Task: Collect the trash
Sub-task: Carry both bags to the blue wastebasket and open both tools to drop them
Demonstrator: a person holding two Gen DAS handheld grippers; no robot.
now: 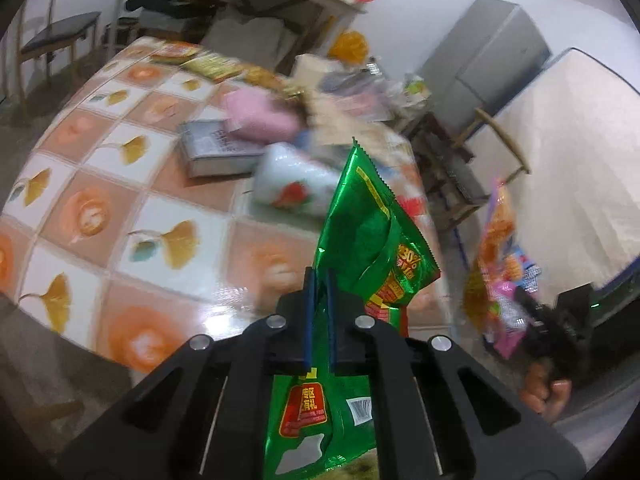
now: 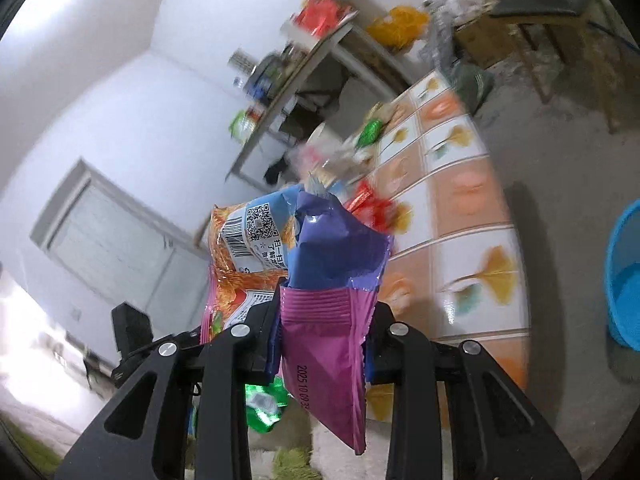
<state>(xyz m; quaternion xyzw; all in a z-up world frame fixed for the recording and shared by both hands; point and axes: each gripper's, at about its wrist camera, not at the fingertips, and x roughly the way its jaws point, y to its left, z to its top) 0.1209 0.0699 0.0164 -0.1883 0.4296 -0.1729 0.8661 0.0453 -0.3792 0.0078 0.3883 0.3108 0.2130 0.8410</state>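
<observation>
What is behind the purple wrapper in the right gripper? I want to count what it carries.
An orange snack bag sits behind the purple wrapper, both clamped by the right gripper. Anything further between them is covered.

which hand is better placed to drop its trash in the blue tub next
Right, probably: the blue tub shows only in its view, with purple wrapper clamped in the right hand-held gripper.

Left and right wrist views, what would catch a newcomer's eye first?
The shiny green snack bag, pinched in the left gripper above the tiled tablecloth. Then the bundle of wrappers, purple, pink and orange, clamped in the right gripper, with a blue bucket on the floor at the far right.
</observation>
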